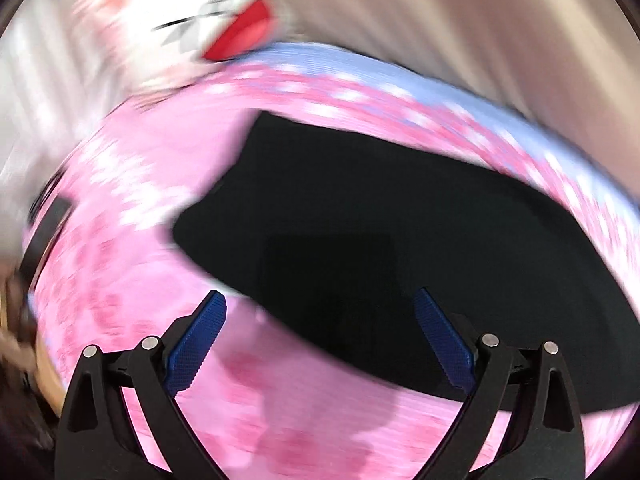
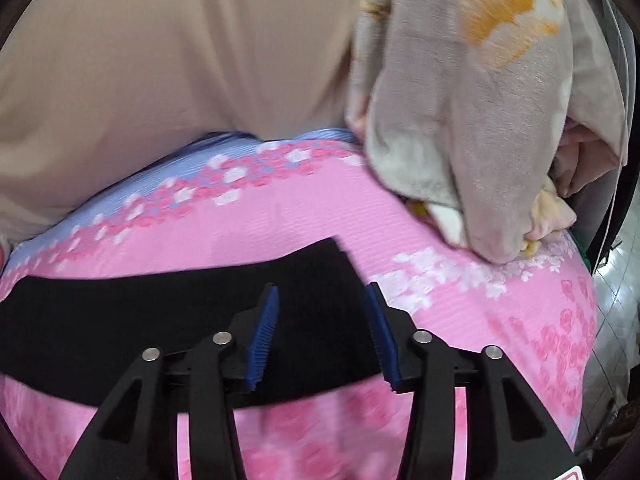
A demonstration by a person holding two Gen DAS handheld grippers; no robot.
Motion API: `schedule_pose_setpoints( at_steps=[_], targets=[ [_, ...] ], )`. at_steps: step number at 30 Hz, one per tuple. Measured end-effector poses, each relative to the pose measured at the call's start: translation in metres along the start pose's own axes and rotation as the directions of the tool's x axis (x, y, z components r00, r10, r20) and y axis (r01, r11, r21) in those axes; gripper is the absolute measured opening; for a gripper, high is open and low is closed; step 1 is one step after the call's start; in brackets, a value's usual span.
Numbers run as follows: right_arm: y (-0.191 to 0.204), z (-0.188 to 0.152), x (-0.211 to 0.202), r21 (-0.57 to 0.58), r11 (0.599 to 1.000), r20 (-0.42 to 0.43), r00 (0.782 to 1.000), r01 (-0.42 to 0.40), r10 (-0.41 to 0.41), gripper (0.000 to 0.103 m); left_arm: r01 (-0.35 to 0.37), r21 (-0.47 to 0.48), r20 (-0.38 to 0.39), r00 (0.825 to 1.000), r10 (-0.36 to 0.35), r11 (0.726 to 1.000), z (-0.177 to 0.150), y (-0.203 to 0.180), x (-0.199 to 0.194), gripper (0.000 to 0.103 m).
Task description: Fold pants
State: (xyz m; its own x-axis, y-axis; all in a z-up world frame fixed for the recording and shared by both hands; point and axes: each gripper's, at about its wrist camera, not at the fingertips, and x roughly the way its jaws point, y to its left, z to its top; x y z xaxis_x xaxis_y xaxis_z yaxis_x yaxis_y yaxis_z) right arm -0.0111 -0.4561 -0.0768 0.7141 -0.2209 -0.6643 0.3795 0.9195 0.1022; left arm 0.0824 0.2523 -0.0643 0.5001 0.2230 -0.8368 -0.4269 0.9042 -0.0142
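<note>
Hovering both grippers over black pants [image 2: 168, 320], flat on pink floral bedsheet [image 2: 460, 320] right under my fingers. Left gripper [image 1: 320, 336] spread wide, right gripper [image 2: 322, 336] half-apart, nothing held. Looks mid-fold; next needs grabbing an edge.

Pants [image 2: 168, 320] flat on the bed sheet [image 2: 480, 320], a curtain [image 2: 180, 60] behind the bed, a blanket heap [image 2: 460, 140] on the sheet at the far right, right gripper [image 2: 322, 300] above the pants' right end, left gripper [image 1: 320, 304] above their near edge
</note>
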Motion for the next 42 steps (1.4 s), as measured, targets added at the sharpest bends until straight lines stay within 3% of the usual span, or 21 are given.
schedule_pose_setpoints(
  at_steps=[3,6,8,9,10,11,14,17,20,21,22,25,26,28,30,32,34,36,39,41,42],
  targets=[
    [0.043,-0.015,-0.012,-0.029,0.997,-0.012,0.997,-0.074,0.074,0.045,-0.003,-0.186,-0.005,1.0,0.002,0.983,0.009,0.066,0.005,0.093],
    [0.088,-0.03,-0.014,-0.058,0.987,-0.044,0.988,-0.151,0.149,0.045,0.1,-0.291,-0.052,0.991,-0.12,0.951,0.013,0.104,0.025,0.093],
    [0.127,-0.037,-0.011,-0.11,0.973,-0.078,0.978,-0.204,0.196,0.046,0.17,-0.332,-0.098,0.972,-0.214,0.928,0.016,0.116,0.047,0.09],
    [0.14,-0.039,-0.01,-0.129,0.966,-0.091,0.973,-0.223,0.212,0.046,0.189,-0.351,-0.111,0.964,-0.241,0.917,0.018,0.119,0.054,0.084],
    [0.153,-0.041,-0.009,-0.141,0.961,-0.101,0.969,-0.238,0.225,0.046,0.21,-0.356,-0.117,0.957,-0.266,0.911,0.019,0.12,0.059,0.054],
    [0.169,-0.043,-0.009,-0.15,0.954,-0.115,0.963,-0.26,0.244,0.046,0.232,-0.338,-0.129,0.949,-0.289,0.912,0.025,0.118,0.065,0.013],
    [0.199,-0.045,-0.01,-0.176,0.94,-0.129,0.954,-0.292,0.272,0.046,0.272,-0.286,-0.094,0.946,-0.309,0.919,0.043,0.11,0.057,0.009],
    [0.217,-0.042,-0.022,-0.204,0.933,-0.11,0.954,-0.298,0.281,0.046,0.28,-0.177,0.039,0.96,-0.278,0.943,0.063,0.103,0.016,0.009],
    [0.22,-0.042,-0.026,-0.22,0.937,-0.083,0.962,-0.271,0.259,0.061,0.179,-0.13,-0.039,0.982,-0.186,0.975,0.06,0.098,0.044,0.01],
    [0.217,-0.044,-0.023,-0.219,0.942,-0.083,0.967,-0.253,0.241,0.061,0.132,-0.125,-0.11,0.983,-0.146,0.983,0.051,0.097,0.068,0.011],
    [0.21,-0.046,-0.015,-0.207,0.953,-0.101,0.974,-0.222,0.205,0.061,0.118,-0.124,-0.111,0.985,-0.132,0.985,0.041,0.095,0.078,0.013],
    [0.187,-0.05,-0.005,-0.155,0.973,-0.13,0.98,-0.17,0.151,0.061,-0.008,-0.067,-0.008,1.0,0.007,0.998,0.031,0.085,0.043,0.027],
    [0.18,-0.05,-0.004,-0.14,0.976,-0.135,0.979,-0.169,0.15,0.061,-0.057,-0.068,0.022,0.998,0.058,0.996,0.029,0.083,0.033,0.033],
    [0.171,-0.044,-0.005,-0.126,0.974,-0.131,0.976,-0.188,0.172,0.061,-0.179,-0.074,0.112,0.976,0.186,0.981,0.027,0.077,0.0,0.046],
    [0.18,-0.034,-0.005,-0.155,0.959,-0.127,0.968,-0.236,0.218,0.059,-0.165,-0.067,0.17,0.97,0.174,0.984,0.028,0.064,-0.02,0.054],
    [0.199,-0.026,-0.004,-0.196,0.935,-0.125,0.953,-0.296,0.276,0.059,-0.102,-0.026,0.185,0.977,0.105,0.994,0.028,0.039,-0.031,0.058],
    [0.23,-0.021,0.003,-0.232,0.892,-0.145,0.92,-0.389,0.363,0.059,-0.009,0.053,0.156,0.988,0.001,0.999,0.023,-0.003,-0.028,0.065],
    [0.258,-0.024,0.026,-0.264,0.864,-0.211,0.9,-0.429,0.382,0.058,0.029,0.132,0.108,0.993,-0.043,0.991,0.012,-0.039,-0.019,0.066],
    [0.271,-0.035,0.071,-0.279,0.882,-0.303,0.907,-0.379,0.293,0.055,0.038,0.216,0.065,0.996,-0.054,0.976,-0.01,-0.079,-0.009,0.066],
    [0.255,-0.032,0.071,-0.217,0.884,-0.285,0.893,-0.414,0.348,0.054,0.037,0.259,0.055,0.997,-0.053,0.965,-0.02,-0.097,-0.009,0.079],
    [0.24,-0.029,0.064,-0.189,0.897,-0.27,0.9,-0.399,0.343,0.055,0.038,0.285,0.077,0.995,-0.062,0.958,-0.025,-0.105,-0.014,0.084]
  ],
)
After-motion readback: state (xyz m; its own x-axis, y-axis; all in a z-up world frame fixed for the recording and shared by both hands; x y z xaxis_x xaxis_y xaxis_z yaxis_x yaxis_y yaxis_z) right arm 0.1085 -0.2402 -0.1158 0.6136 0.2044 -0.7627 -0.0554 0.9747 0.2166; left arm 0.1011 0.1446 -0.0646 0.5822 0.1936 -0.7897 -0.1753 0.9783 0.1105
